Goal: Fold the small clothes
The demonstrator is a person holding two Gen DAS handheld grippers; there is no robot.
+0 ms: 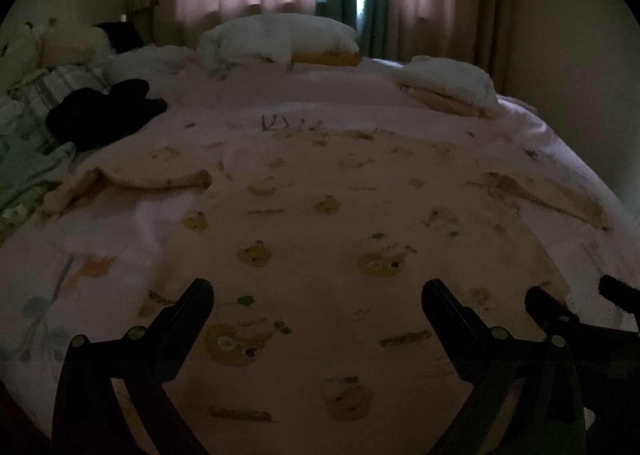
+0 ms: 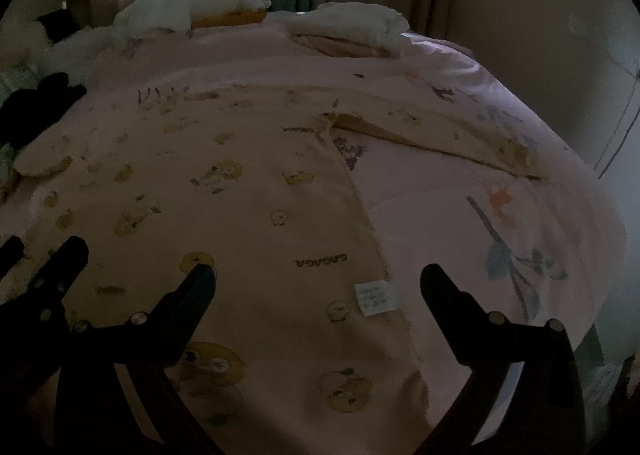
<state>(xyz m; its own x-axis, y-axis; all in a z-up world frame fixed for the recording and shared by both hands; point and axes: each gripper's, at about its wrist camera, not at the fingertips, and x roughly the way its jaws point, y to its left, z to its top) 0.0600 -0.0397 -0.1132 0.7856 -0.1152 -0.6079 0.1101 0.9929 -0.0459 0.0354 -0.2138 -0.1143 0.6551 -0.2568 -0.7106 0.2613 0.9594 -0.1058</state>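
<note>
The small pink shirt [image 2: 248, 191] with bear prints lies spread flat on the bed [image 2: 460, 215], sleeves out to both sides. My right hand-held gripper [image 2: 318, 279] hangs over its near hem with fingers wide apart, grasping nothing; a white care tag [image 2: 377, 298] sits between them, its print too small to read. "GAGAGA" [image 2: 321, 260] is printed on the fabric. My left hand-held gripper [image 1: 318, 293] hovers over the shirt, likewise released. White pillows [image 1: 276, 41] lie beyond.

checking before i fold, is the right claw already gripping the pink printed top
No, the right claw is open above the pink printed top, its fingers spread apart with no cloth between them.
</note>
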